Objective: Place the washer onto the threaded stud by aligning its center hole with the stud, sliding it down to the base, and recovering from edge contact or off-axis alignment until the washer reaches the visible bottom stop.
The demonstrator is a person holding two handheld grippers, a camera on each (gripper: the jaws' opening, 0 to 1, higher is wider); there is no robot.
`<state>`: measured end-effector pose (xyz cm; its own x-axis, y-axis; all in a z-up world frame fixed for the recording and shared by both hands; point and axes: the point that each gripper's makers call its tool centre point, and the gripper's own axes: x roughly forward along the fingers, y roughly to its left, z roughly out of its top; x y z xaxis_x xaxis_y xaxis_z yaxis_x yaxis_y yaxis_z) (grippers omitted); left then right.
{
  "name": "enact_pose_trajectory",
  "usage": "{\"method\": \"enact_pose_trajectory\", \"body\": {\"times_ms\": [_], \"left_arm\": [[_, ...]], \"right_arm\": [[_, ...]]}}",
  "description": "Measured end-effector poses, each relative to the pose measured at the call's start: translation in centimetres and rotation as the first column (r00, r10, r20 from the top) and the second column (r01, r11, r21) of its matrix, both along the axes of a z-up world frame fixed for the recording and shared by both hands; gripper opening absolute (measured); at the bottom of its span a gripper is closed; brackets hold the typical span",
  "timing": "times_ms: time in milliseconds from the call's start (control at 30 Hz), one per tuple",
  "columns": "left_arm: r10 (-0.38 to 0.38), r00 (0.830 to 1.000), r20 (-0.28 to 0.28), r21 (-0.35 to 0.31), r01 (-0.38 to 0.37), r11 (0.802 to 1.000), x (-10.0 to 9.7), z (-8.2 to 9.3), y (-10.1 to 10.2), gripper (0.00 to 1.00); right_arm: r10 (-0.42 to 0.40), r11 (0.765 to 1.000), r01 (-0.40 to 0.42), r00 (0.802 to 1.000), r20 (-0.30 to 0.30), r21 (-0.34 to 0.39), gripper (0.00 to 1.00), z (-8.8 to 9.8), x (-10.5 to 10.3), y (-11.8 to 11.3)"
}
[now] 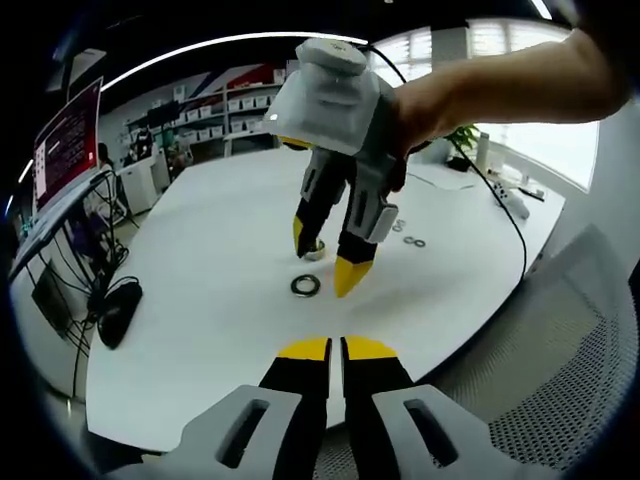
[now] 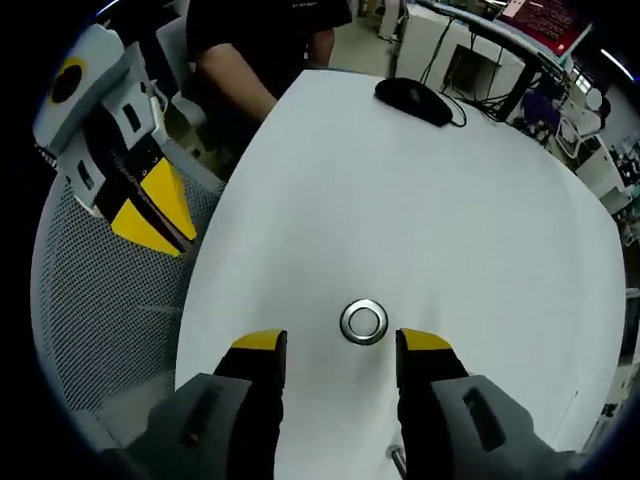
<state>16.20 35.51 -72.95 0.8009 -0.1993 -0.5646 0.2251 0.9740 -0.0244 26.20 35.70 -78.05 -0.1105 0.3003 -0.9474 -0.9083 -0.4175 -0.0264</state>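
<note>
Here, a flat, shiny metal ring, the washer (image 2: 364,322), is seen lying on the smooth white table (image 2: 480,200) just ahead of the right gripper (image 2: 342,352), whose yellow-tipped jaws are spread apart, while the left gripper (image 1: 334,348) is held with jaws together.

text: none legible | red screen (image 1: 65,145) far left of the left gripper: lines too small to read | red screen (image 2: 545,15) ahead-right of the right gripper: blurred, unreadable
</note>
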Motion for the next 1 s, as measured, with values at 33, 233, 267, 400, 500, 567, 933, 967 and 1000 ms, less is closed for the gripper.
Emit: {"method": "enact_pose_trajectory", "body": {"times_ms": [33,233,267,400,500,567,933,967,1000], "left_arm": [[0.000,1.000,0.001,0.000,0.000,1.000,0.0,0.0,0.0,0.01],[0.003,1.000,0.005,-0.001,-0.003,1.000,0.1,0.1,0.0,0.01],[0.003,1.000,0.005,-0.001,-0.003,1.000,0.1,0.1,0.0,0.01],[0.002,1.000,0.003,0.001,-0.002,1.000,0.0,0.0,0.0,0.01],[0.002,1.000,0.002,0.002,-0.002,1.000,0.0,0.0,0.0,0.01],[0.001,1.000,0.001,0.004,-0.001,1.000,0.0,0.0,0.0,0.01],[0.004,1.000,0.011,0.001,-0.004,1.000,0.1,0.1,0.1,0.01],[0.005,1.000,0.012,0.001,-0.005,1.000,0.1,0.1,0.1,0.01],[0.006,1.000,0.012,0.001,-0.006,1.000,0.1,0.1,0.1,0.01]], "right_arm": [[0.004,1.000,-0.004,1.000,0.003,-0.002,0.46,-0.1,0.0,0.0],[0.037,0.999,-0.036,0.999,0.022,-0.020,0.46,-0.5,0.3,-0.1],[0.039,0.999,-0.039,0.999,0.025,-0.022,0.46,-0.7,0.3,-0.1],[0.044,0.998,-0.043,0.998,0.037,-0.039,0.48,-1.1,0.5,-0.4],[0.043,0.997,-0.041,0.998,0.039,-0.062,0.49,-1.4,0.3,-0.8],[0.049,0.996,-0.046,0.998,0.045,-0.076,0.49,-1.6,0.1,-1.1],[0.012,0.995,-0.010,1.000,0.013,-0.100,0.47,-2.1,-0.1,-1.4],[0.001,0.995,0.001,1.000,0.013,-0.101,0.47,-2.0,-0.1,-1.2],[-0.004,0.995,0.006,1.000,0.014,-0.103,0.46,-2.0,-0.1,-1.1]]}}
